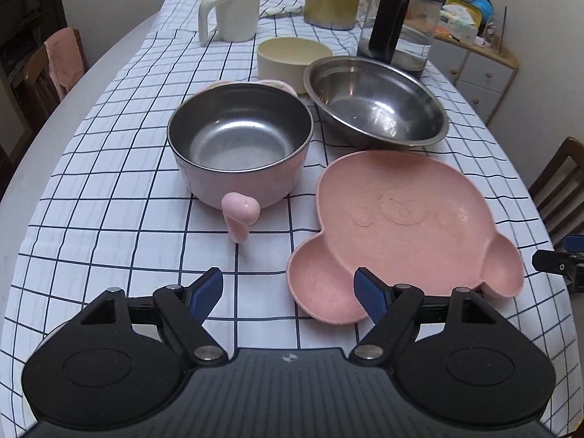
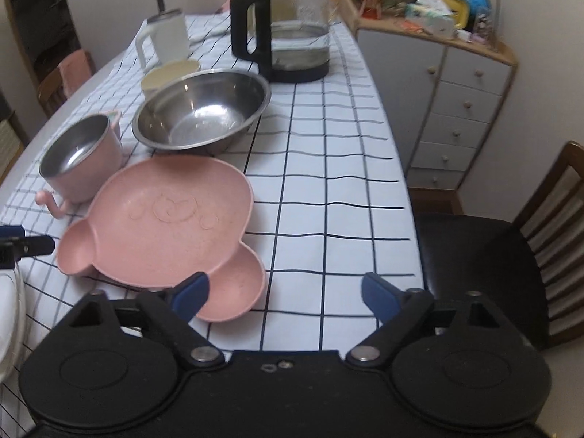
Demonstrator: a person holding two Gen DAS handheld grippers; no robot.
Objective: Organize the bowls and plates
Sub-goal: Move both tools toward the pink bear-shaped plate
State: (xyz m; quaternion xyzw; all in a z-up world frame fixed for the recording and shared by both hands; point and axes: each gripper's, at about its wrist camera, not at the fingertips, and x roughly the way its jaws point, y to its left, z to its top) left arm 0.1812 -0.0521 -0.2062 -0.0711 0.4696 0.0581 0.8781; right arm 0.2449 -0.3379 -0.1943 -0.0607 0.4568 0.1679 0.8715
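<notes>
Left wrist view, read from left to right, has the pink pot (image 1: pixel 239 146) with its handle toward the camera, then the pink plate (image 1: pixel 398 226) with two ear-shaped lobes, and behind them the cream bowl (image 1: pixel 292 58) and the steel bowl (image 1: pixel 376 102), all on the checked tablecloth (image 1: pixel 109 189). The left gripper (image 1: pixel 288 292) stands wide with nothing between its fingers, its right finger over the plate's near lobe. The right gripper (image 2: pixel 284 294) is also wide and empty, with its left finger above the plate's other lobe.

The step in hand looks like a two-sided pickup of the plate. To do it well, each gripper should take one lobe rim squarely, close evenly, and lift level so the plate does not twist.

Only the right wrist view shows the glass kettle (image 2: pixel 288 33) whole, the chest of drawers (image 2: pixel 452 109) and the black chair seat (image 2: pixel 474 255). Only the left wrist view shows the pot's handle in full.
</notes>
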